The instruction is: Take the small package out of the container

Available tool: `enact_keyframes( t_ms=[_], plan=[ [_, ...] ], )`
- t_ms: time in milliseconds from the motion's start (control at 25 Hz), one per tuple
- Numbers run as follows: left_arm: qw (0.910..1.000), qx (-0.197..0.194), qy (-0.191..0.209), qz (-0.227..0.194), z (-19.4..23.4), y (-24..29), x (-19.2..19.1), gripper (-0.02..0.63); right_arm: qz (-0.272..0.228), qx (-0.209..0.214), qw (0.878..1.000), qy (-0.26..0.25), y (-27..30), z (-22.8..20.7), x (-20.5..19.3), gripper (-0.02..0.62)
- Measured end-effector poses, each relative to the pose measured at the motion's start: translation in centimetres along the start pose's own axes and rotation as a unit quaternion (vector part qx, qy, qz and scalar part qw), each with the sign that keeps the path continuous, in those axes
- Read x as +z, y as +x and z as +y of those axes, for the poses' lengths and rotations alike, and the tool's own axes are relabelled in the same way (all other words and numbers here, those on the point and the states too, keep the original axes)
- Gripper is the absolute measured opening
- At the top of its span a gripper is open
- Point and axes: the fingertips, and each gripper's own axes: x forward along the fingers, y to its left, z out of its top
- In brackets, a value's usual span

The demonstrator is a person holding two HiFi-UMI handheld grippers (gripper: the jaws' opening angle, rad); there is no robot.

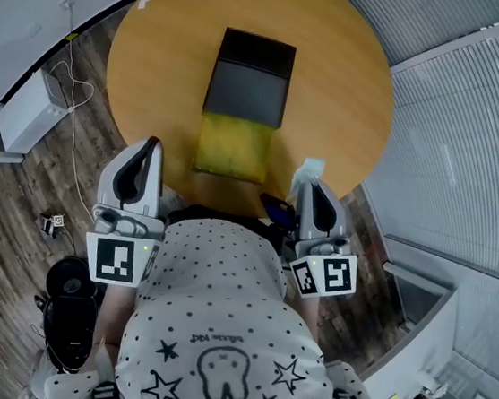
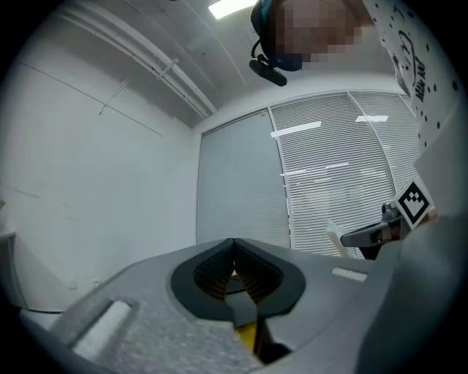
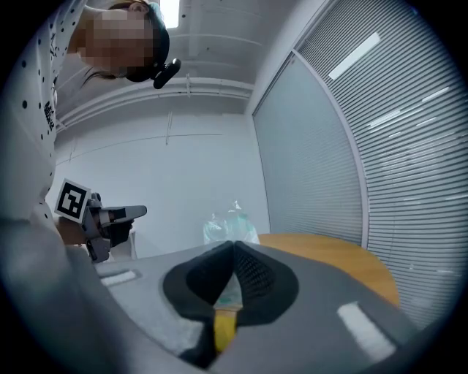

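Your right gripper (image 3: 232,256) is pinched tight on the small package (image 3: 228,219), a pale see-through packet that sticks out past the tips toward 12 o'clock, along the jaws' line. It sits over the near edge of the table (image 1: 345,79), clear of the container (image 1: 251,77). That box lies well apart at 11 o'clock, long side running 12 to 6, with a yellow pouch (image 1: 231,147) touching its near end. Your left gripper (image 1: 152,146), at 9 o'clock, has its jaws together on nothing. Setting the 1 package down looks like the remaining step.
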Motion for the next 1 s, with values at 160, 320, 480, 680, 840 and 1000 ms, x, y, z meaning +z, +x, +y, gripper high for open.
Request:
enact_keyframes(
  t_ms=[160, 320, 480, 680, 840, 1000],
  plan=[
    [1.0000, -0.005, -0.002, 0.002, -0.03, 0.30, -0.04, 0.009, 0.003, -0.005, 1.000, 0.000, 0.01, -0.07, 0.01, 0.003],
    [1.0000, -0.008, -0.004, 0.001, -0.07, 0.46, -0.05, 0.009, 0.006, -0.007, 1.000, 0.000, 0.03, -0.04, 0.01, 0.003],
    [0.9999, -0.009, -0.007, 0.000, -0.09, 0.48, 0.03, 0.009, 0.008, -0.006, 1.000, -0.002, 0.03, -0.01, 0.11, 0.003],
    [0.9999, -0.011, -0.007, 0.003, -0.08, 0.44, -0.09, 0.009, 0.007, -0.008, 1.000, -0.004, 0.01, -0.14, 0.23, 0.003],
    [0.9999, -0.012, -0.006, 0.003, -0.05, 0.49, -0.08, 0.009, 0.008, -0.008, 1.000, -0.004, -0.08, -0.04, 0.16, 0.003],
    [0.9999, -0.015, -0.006, 0.002, -0.21, 0.55, -0.07, 0.009, 0.009, -0.007, 1.000, -0.004, -0.09, 0.02, 0.09, 0.003]
  ],
)
